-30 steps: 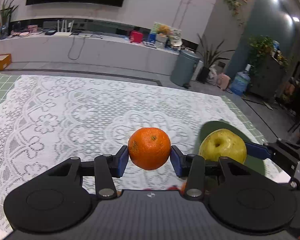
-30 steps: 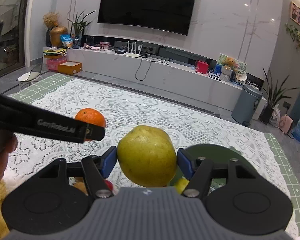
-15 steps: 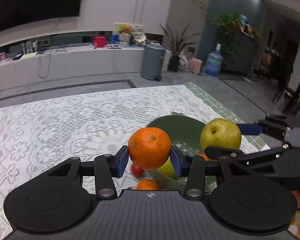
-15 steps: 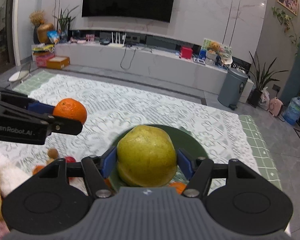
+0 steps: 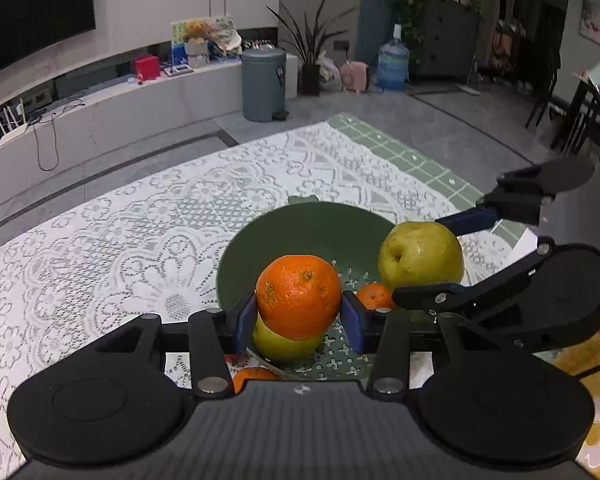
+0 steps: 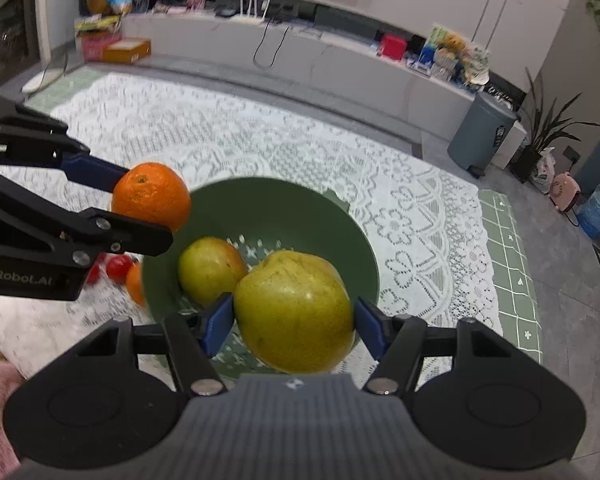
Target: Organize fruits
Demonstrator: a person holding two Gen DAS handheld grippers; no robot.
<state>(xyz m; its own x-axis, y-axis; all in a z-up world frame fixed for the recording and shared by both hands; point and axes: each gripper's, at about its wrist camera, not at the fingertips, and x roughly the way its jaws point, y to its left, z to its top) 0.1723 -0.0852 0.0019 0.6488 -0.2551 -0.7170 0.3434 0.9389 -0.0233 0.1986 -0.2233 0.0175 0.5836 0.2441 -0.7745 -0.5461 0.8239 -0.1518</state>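
Spreading across the floor, a white lace cloth [image 6: 260, 148] is seen beneath a green perforated bowl [image 6: 284, 216]. Over the bowl, a yellow-green pear [image 6: 296, 312] is clamped by the right gripper [image 6: 294, 324], and an orange [image 5: 299, 296] by the left gripper [image 5: 299, 322]. A smaller pear [image 6: 210, 270] is seen inside.

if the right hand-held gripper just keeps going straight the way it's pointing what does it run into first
Most likely the green bowl. The right hand-held gripper, shut on the yellow-green pear, points down into it, so the pear would meet the perforated floor or far wall, passing right of the apple inside. Depth is uncertain.
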